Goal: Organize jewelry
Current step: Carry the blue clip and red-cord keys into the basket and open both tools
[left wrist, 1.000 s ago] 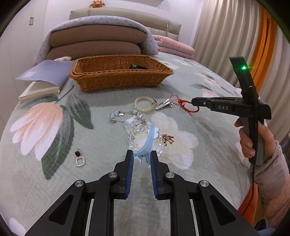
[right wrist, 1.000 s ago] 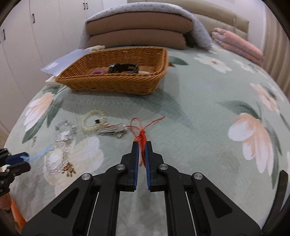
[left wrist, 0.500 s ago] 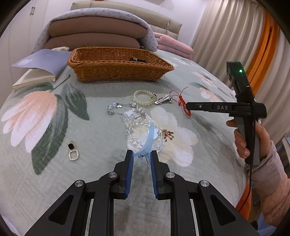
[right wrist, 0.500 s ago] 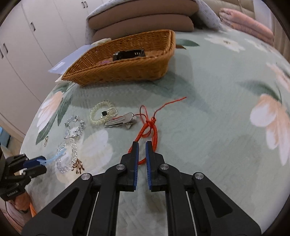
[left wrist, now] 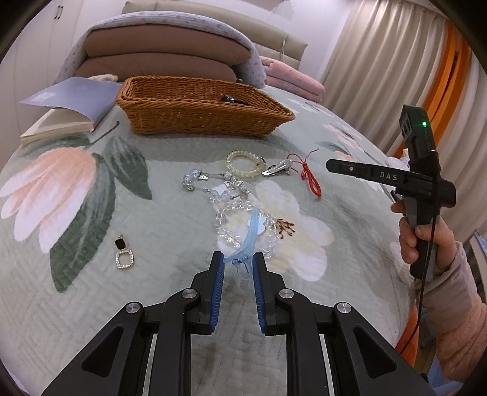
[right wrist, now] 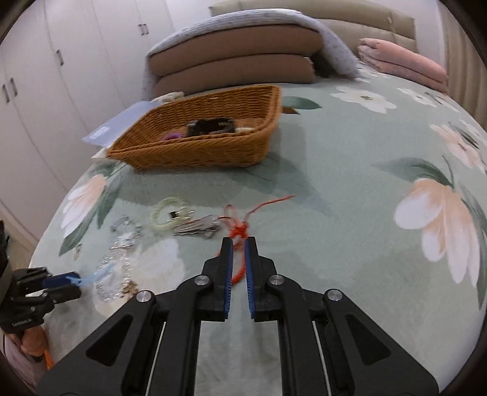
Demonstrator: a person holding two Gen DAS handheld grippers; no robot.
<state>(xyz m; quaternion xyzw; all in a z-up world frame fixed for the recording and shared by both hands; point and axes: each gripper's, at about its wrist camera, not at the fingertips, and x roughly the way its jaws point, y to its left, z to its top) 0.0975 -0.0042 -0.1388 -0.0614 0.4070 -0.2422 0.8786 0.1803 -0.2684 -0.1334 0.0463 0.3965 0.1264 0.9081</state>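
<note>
I'm working in a home bedroom: bed w/ floral quilt (left wrist: 91, 195), stacked brown pillows (right wrist: 234, 61), padded headboard (left wrist: 213, 12), white wardrobe doors (right wrist: 45, 76), pleated curtains (left wrist: 380, 54), folded pink blanket (right wrist: 401, 62).

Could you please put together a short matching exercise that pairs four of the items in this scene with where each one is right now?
Things:
1. light blue hair clip
2. red cord
3. square pendant
4. black clip

Places:
A. inside the wicker basket
B. lying alone on the bedspread, to the left of the left gripper in its own view
C. pinched between the blue pads of the left gripper
D. between the nearly closed pads of the right gripper

Pairs: 1-C, 2-D, 3-B, 4-A
</note>
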